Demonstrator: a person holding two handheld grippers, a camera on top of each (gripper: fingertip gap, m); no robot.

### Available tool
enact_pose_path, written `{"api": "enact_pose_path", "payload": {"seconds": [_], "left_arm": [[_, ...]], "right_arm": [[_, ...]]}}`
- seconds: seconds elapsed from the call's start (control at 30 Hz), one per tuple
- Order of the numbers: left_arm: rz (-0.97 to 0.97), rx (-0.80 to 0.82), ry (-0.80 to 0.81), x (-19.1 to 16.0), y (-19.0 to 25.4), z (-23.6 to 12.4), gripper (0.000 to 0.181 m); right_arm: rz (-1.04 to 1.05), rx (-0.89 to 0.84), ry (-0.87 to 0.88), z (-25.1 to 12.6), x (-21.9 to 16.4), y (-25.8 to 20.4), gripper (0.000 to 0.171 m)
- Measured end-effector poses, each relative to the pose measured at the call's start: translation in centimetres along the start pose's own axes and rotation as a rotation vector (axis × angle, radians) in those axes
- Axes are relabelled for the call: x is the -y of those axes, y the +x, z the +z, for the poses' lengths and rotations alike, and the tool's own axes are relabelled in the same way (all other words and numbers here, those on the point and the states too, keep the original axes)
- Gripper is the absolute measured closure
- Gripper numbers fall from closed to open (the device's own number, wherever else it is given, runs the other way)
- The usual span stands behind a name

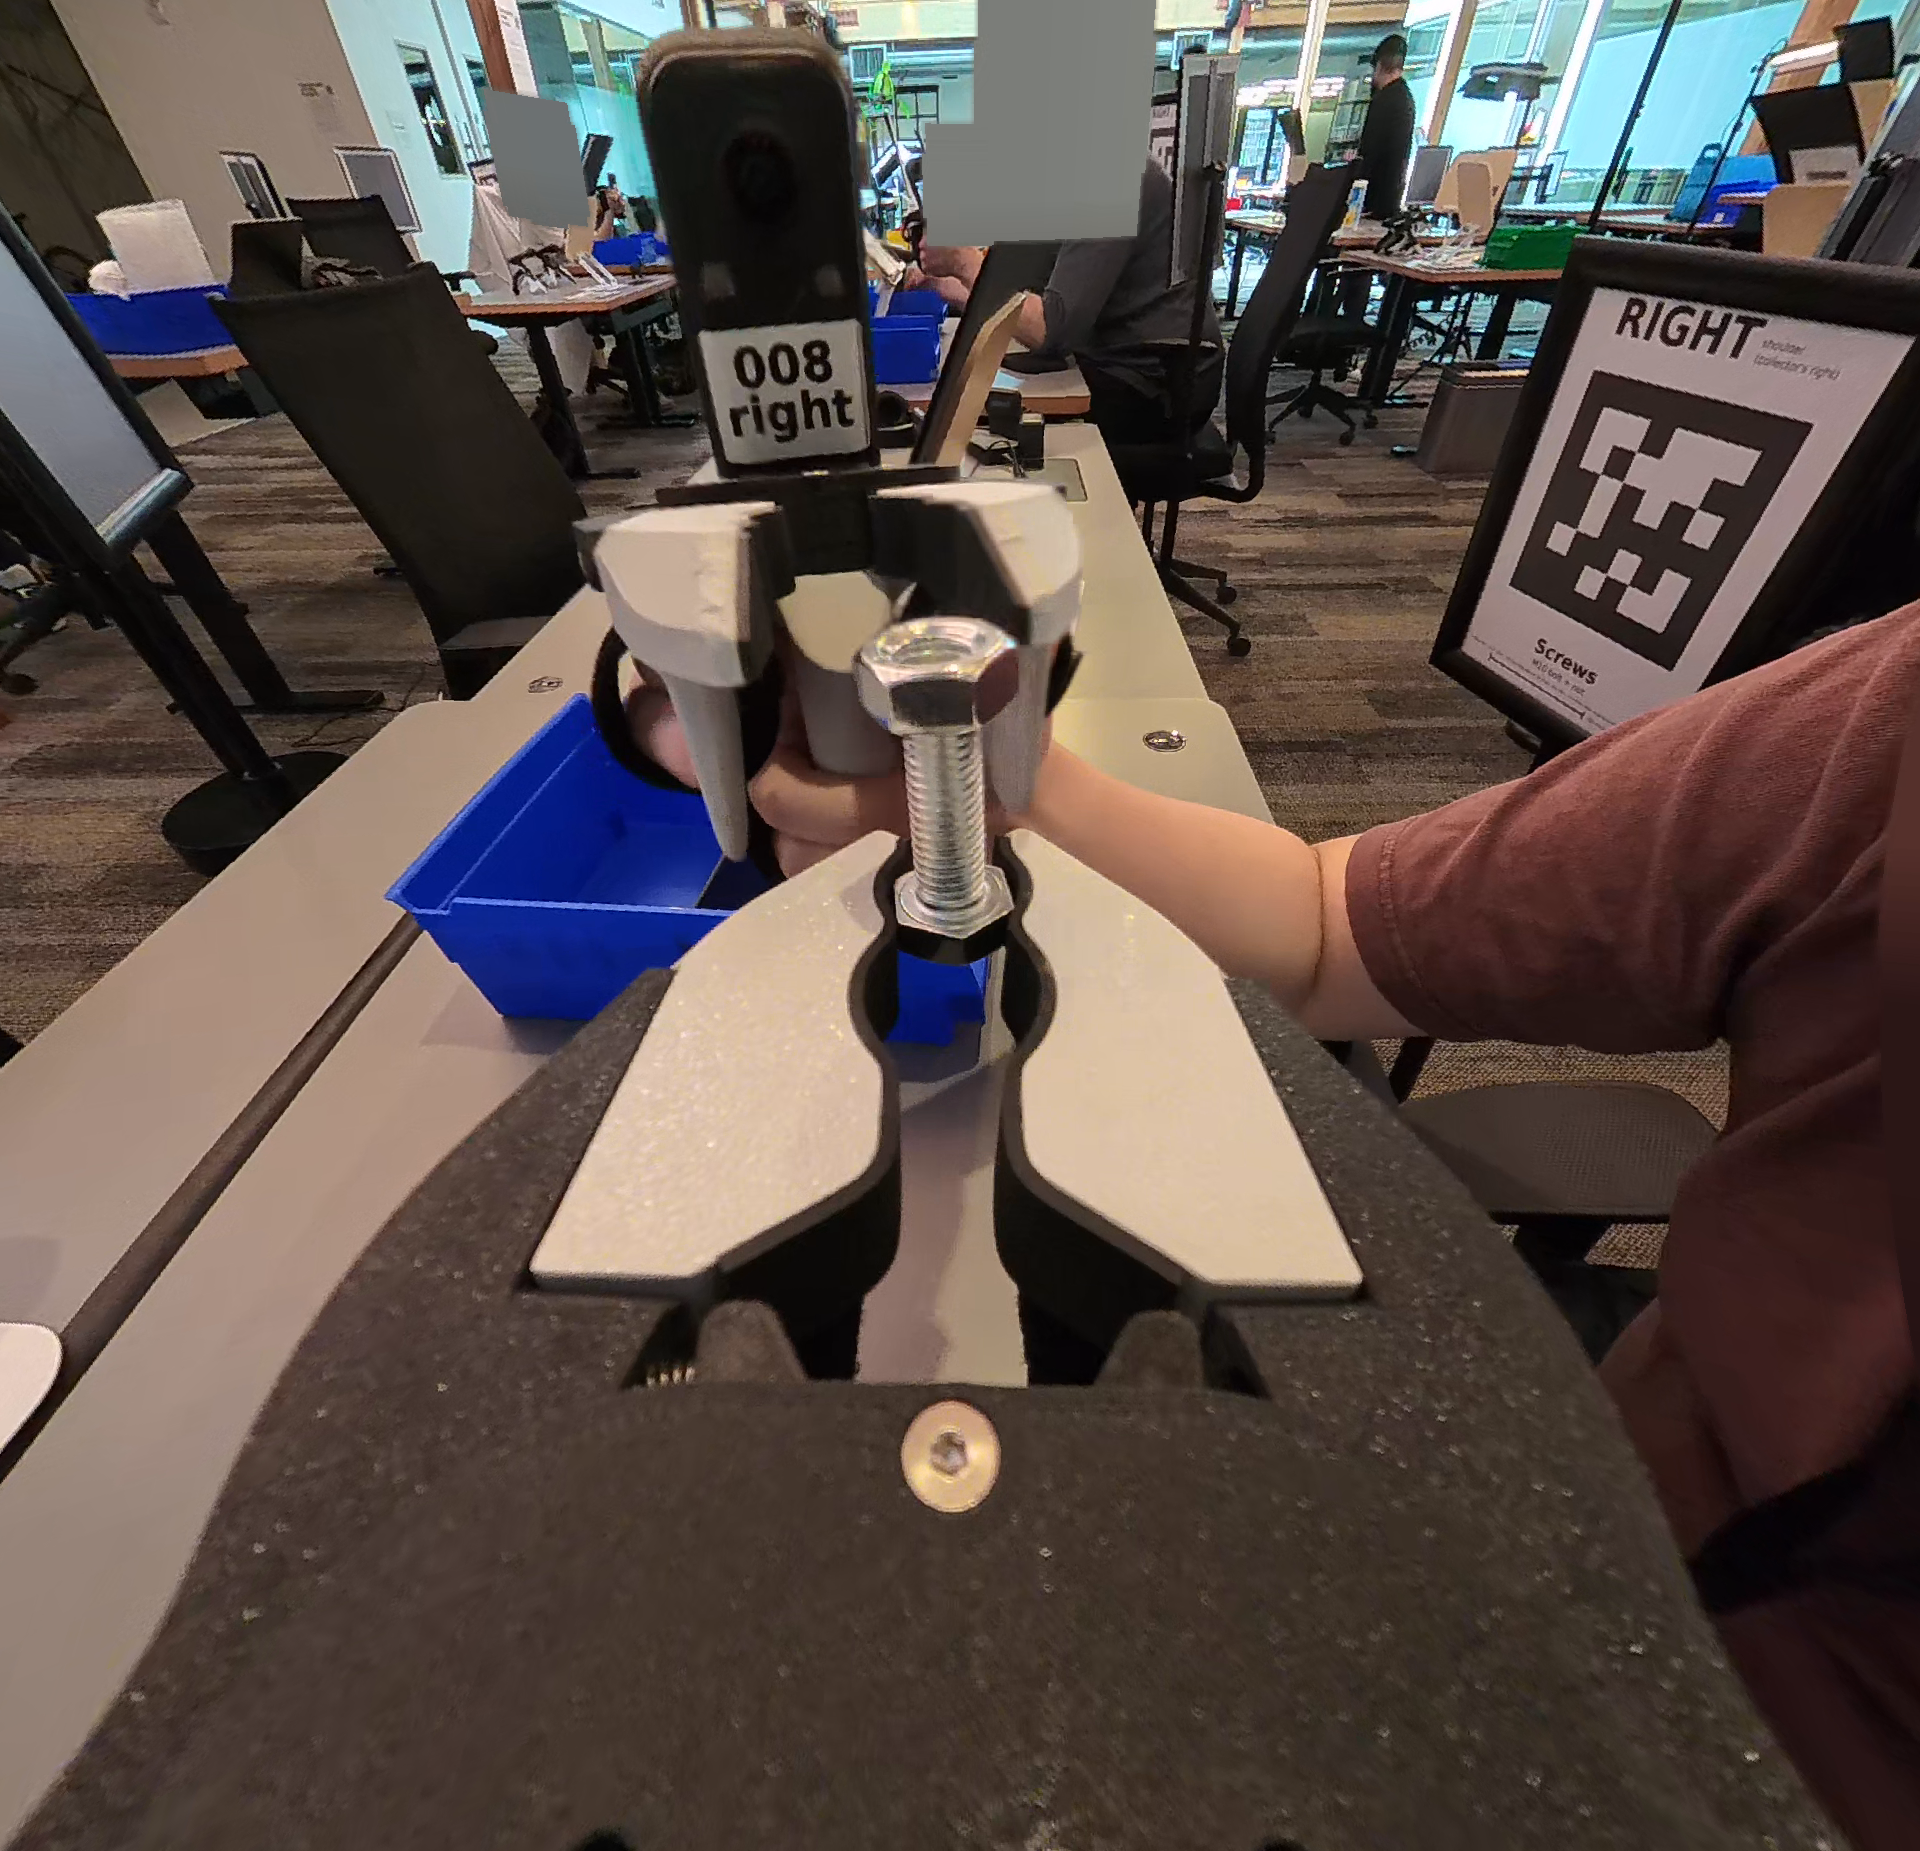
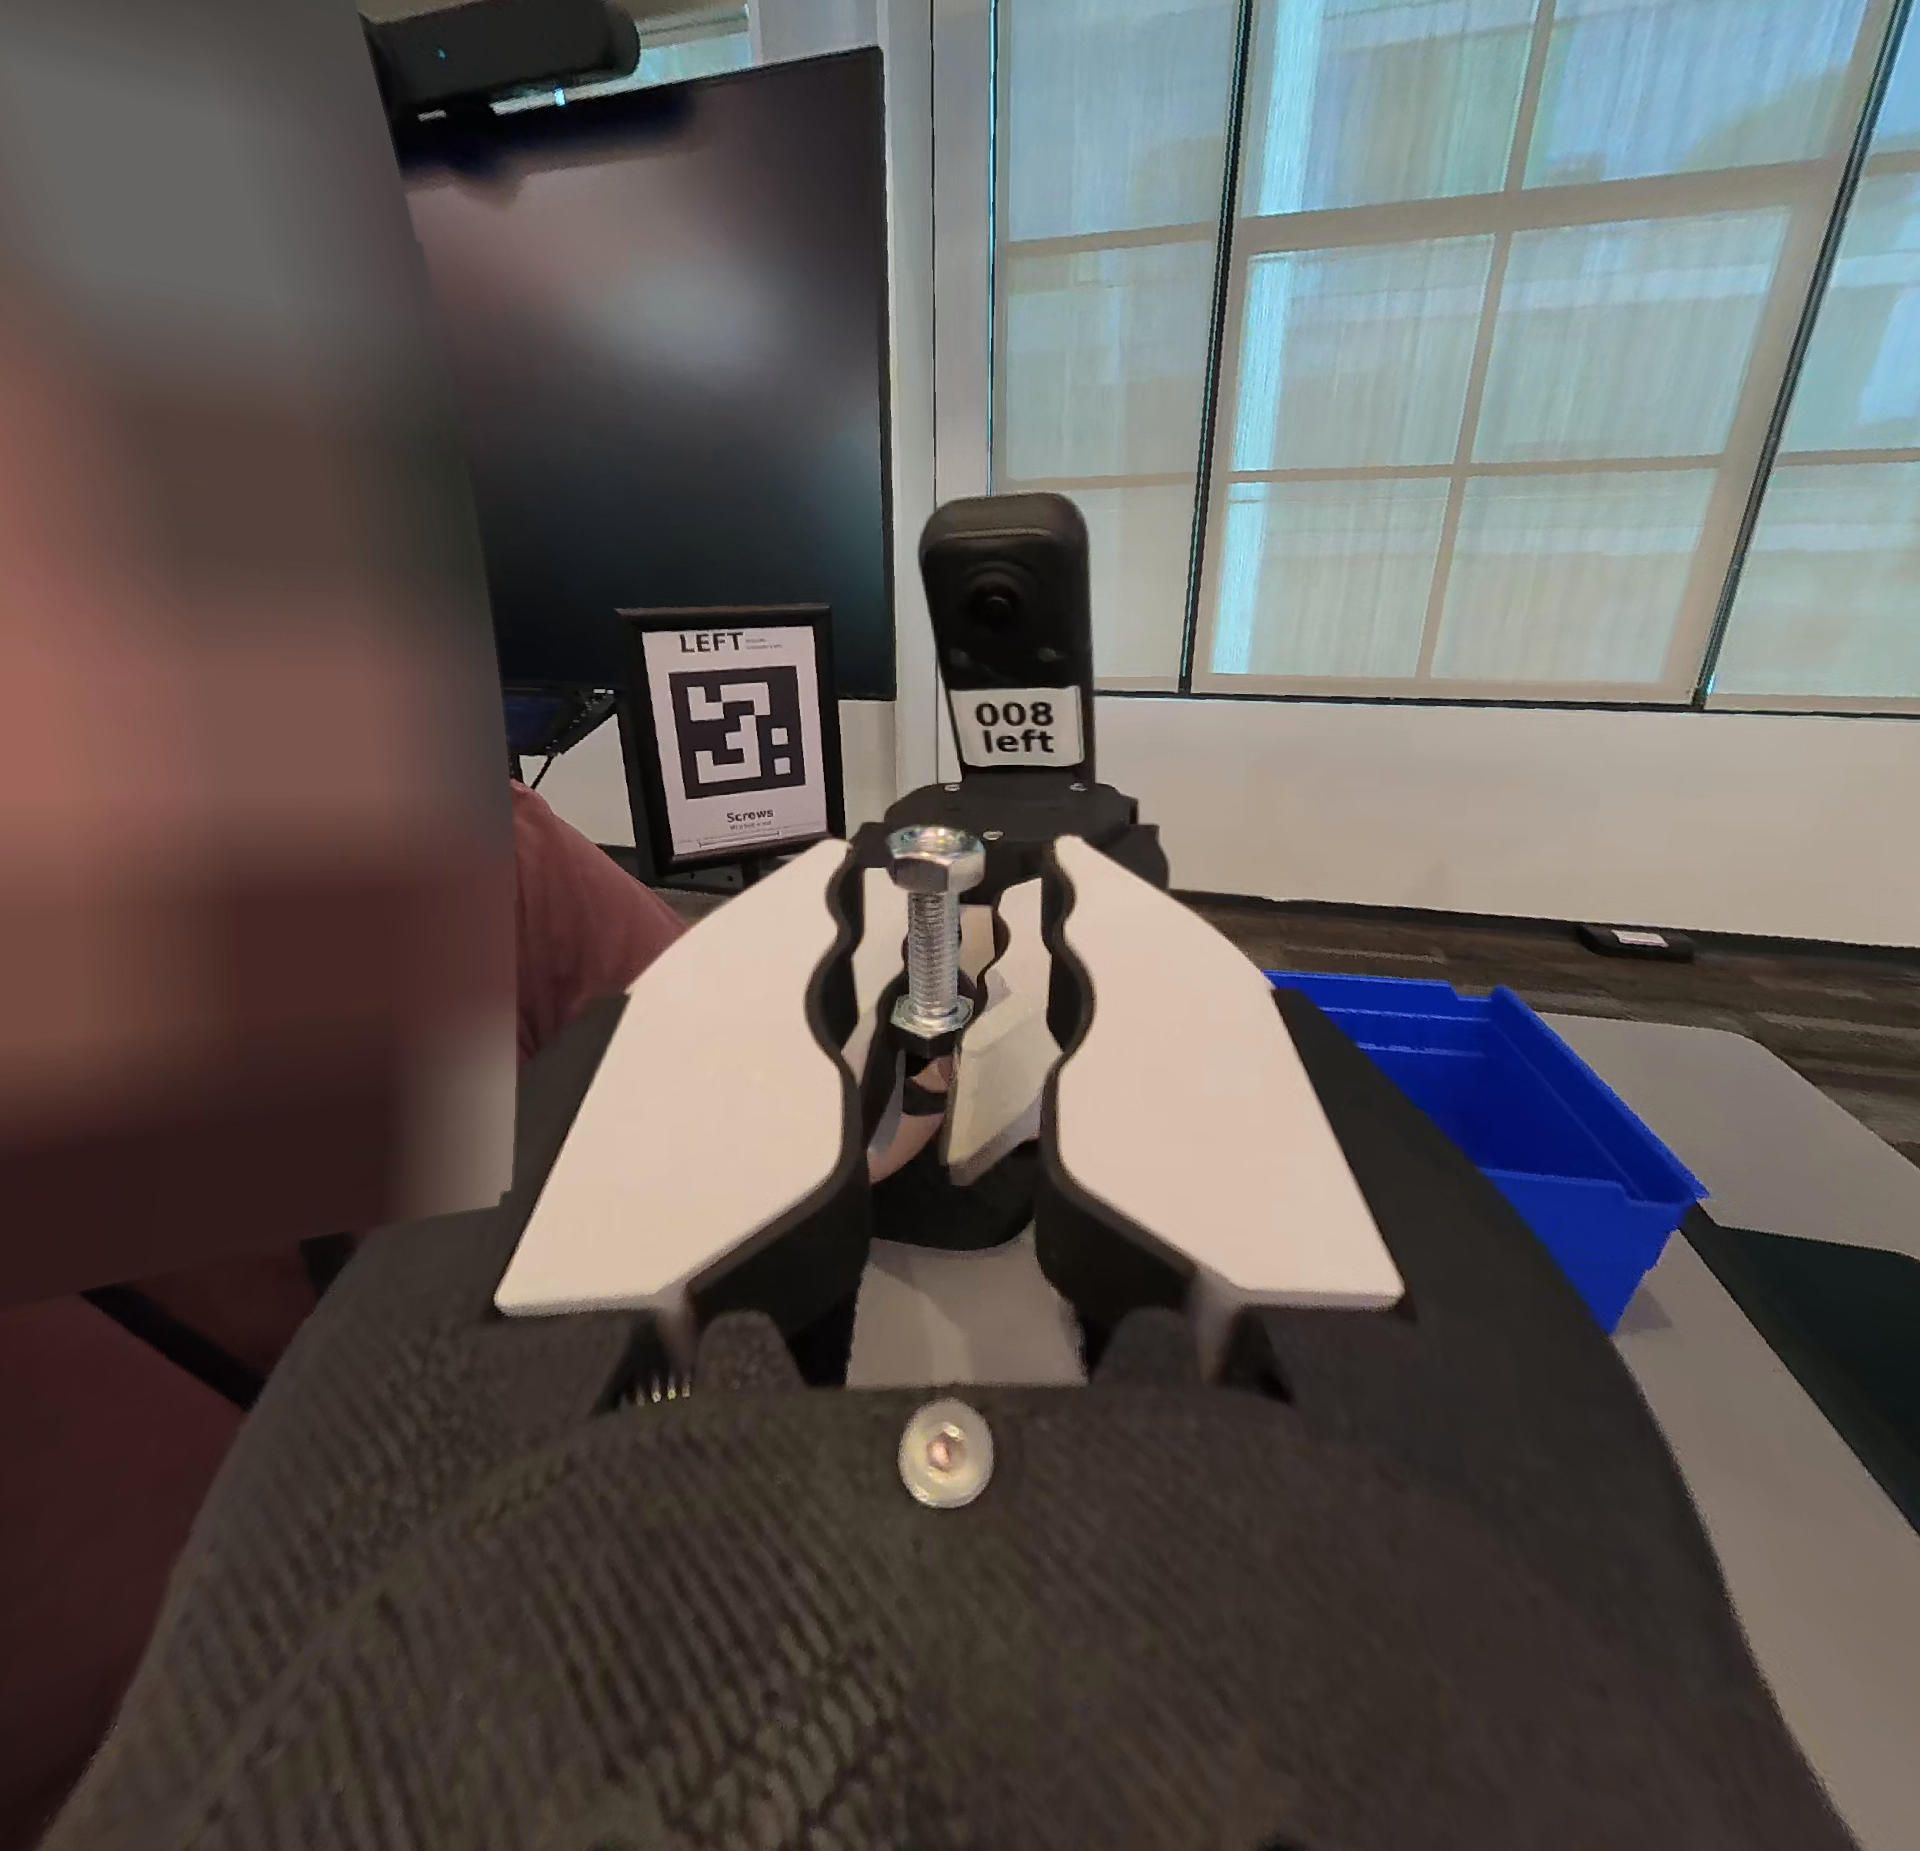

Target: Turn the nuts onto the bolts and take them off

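At frame centre the left tongs (image 1: pixel 951 928) clamp the nut (image 1: pixel 953 916) low on the upright bolt (image 1: pixel 940 752). Right tongs (image 2: pixel 954 902) stand narrow, clear of the head. We judge threading underway; next, re-grip the head and turn.

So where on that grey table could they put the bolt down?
Bare grey tabletop lies left of the blue bin in the left wrist view, and the bin's floor looks empty. It is crowded in the middle, where both grippers meet around the bolt and nut.
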State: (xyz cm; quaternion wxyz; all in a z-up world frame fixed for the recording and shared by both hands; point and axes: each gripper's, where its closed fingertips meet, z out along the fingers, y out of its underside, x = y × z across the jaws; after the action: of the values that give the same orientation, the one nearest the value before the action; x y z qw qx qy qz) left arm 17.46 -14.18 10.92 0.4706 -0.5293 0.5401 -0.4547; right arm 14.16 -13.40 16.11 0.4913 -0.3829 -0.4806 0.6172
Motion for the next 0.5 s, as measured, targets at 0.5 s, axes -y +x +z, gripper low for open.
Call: {"api": "enact_pose_path", "payload": {"seconds": [0.5], "left_arm": [[0.014, 0.025, -0.003, 0.06, -0.18, -0.11, 0.167]], "right_arm": [[-0.037, -0.034, -0.043, 0.84, -0.3, -0.3, 0.148]]}}
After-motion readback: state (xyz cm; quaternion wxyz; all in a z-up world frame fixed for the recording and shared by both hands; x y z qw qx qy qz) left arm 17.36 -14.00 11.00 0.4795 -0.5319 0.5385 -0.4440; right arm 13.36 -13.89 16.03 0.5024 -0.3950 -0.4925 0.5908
